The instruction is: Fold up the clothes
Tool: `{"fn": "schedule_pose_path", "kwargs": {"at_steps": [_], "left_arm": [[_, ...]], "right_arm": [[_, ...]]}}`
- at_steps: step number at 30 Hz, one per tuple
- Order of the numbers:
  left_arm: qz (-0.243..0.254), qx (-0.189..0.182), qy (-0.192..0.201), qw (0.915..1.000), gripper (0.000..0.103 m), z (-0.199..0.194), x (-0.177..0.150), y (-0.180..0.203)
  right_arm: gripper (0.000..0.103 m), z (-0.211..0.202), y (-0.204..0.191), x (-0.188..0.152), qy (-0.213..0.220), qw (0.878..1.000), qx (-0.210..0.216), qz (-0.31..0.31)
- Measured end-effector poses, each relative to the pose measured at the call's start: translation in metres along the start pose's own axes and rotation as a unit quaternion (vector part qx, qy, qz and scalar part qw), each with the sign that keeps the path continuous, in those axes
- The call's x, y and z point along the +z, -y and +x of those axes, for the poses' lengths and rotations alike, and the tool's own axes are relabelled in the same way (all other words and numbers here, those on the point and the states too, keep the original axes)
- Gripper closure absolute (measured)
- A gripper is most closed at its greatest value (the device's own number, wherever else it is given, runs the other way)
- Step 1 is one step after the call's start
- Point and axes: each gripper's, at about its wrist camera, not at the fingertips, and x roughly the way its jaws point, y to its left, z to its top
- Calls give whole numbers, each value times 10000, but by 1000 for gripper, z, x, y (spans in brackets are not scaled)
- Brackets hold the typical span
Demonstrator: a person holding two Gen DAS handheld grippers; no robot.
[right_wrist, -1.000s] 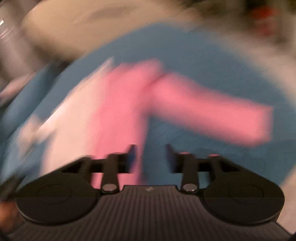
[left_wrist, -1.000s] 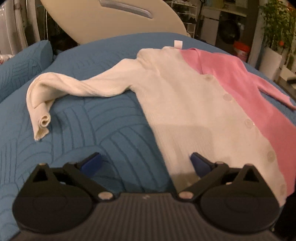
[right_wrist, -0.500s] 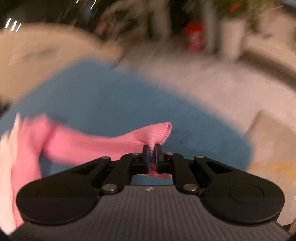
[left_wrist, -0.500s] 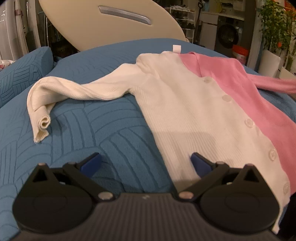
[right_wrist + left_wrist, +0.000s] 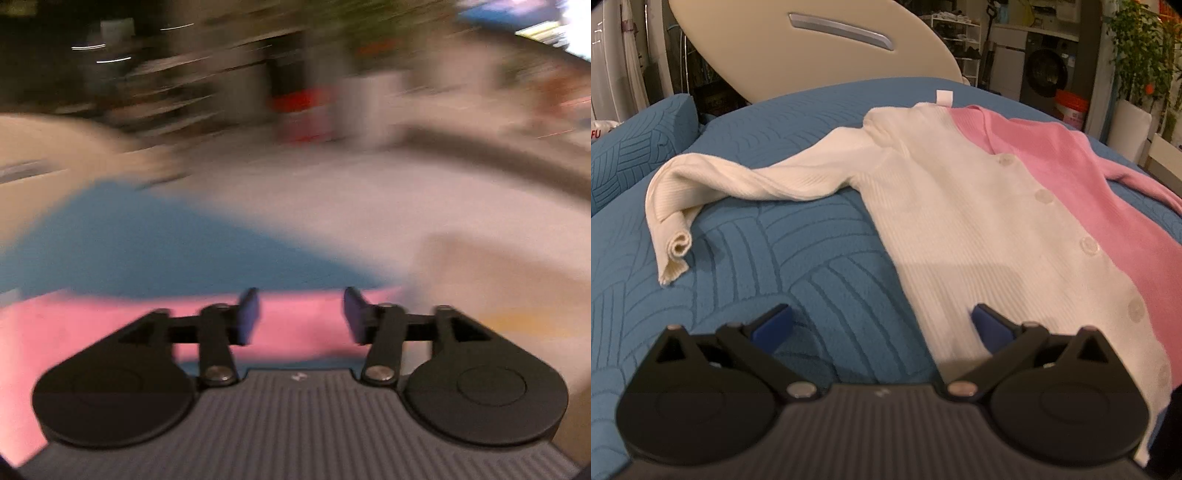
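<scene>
A half-white, half-pink buttoned cardigan (image 5: 979, 221) lies flat on a blue quilted bed (image 5: 783, 266). Its white sleeve (image 5: 746, 181) stretches left, with the cuff (image 5: 676, 251) curled under. My left gripper (image 5: 882, 325) hovers open over the cardigan's lower left hem, holding nothing. The right wrist view is heavily blurred. There my right gripper (image 5: 301, 314) stands open just above the pink sleeve (image 5: 147, 325), which lies across the bed, and nothing is between its fingers.
A beige curved headboard (image 5: 820, 48) rises behind the bed, and a blue pillow (image 5: 635, 147) lies at the left. Shelves, a washing machine (image 5: 1049, 77), an orange bucket (image 5: 1071, 107) and a potted plant (image 5: 1137, 74) stand beyond the bed's right side.
My right gripper held the pink sleeve's cuff half a second ago; it has opened and the sleeve now lies on the bed. The left gripper has hardly moved.
</scene>
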Motion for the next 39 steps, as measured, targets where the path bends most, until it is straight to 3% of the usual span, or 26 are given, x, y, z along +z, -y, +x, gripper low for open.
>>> {"fn": "schedule_pose_path", "kwargs": {"at_steps": [2,3,4,6,7,10,12,15,16,17,18,20,22,25,28,30,32,34,35,37,39], "left_arm": [[34,304,192,9993,0,-11,13,-5],[48,776,514,9957,0,-21,19,-12],[-8,1141,685,9911,0,-26,23,-19],[-343,1763,768,9807,0,-31,28,-45],[-522,2049,770,9743,0,-32,30,-58],[-936,2439,405,9644,0,-17,30,-88],[-1173,2397,49,9637,1,4,35,-107],[-748,2258,289,9709,7,17,43,-107],[-591,2187,393,9732,12,17,45,-104],[-479,2048,351,9770,46,18,45,-103],[-399,1780,113,9832,95,21,45,-104],[-577,1410,-139,9882,97,19,42,-112],[-842,1238,-194,9885,97,12,39,-119],[-1426,446,-78,9887,97,-36,39,-131],[-866,-430,213,9951,97,-110,37,-106],[-106,-1035,-6,9946,96,-148,25,-81],[591,-1384,-501,9873,92,-163,4,-61],[691,-1602,-831,9811,84,-164,-13,-57],[631,-1646,-992,9793,71,-161,-24,-57],[401,-1303,-1081,9848,58,-155,-33,-62],[146,-1126,-927,9892,28,-152,-29,-67]], "right_arm": [[29,6,-43,-22,-371,9932,1068,-294],[29,6,-48,-25,-406,9910,1261,-213],[29,8,-61,-45,-563,9817,1810,155],[29,13,-75,-60,-957,9792,1781,164],[27,15,-93,-66,-1132,9810,1550,-286],[29,33,-93,-69,-1081,9780,1710,-514],[29,47,-92,-72,-1201,9765,1731,-445],[29,53,-89,-73,-1263,9768,1709,-266],[29,47,-90,-75,-1257,9771,1701,-241],[29,44,-95,-81,-1254,9772,1696,-243],[29,39,-94,-80,-1256,9770,1703,-258],[29,37,-89,-77,-1259,9767,1714,-276],[29,41,-89,-75,-1271,9765,1720,-276],[29,41,-85,-73,-1290,9759,1734,-293],[29,41,-88,-74,-1313,9753,1737,-364],[29,40,-89,-75,-1334,9749,1729,-429],[29,39,-90,-76,-1356,9745,1721,-495],[29,38,-91,-77,-1377,9739,1713,-560],[29,38,-91,-78,-1387,9737,1709,-593],[27,37,-93,-78,-1409,9731,1700,-658],[27,36,-94,-80,-1427,9724,1693,-737]]}}
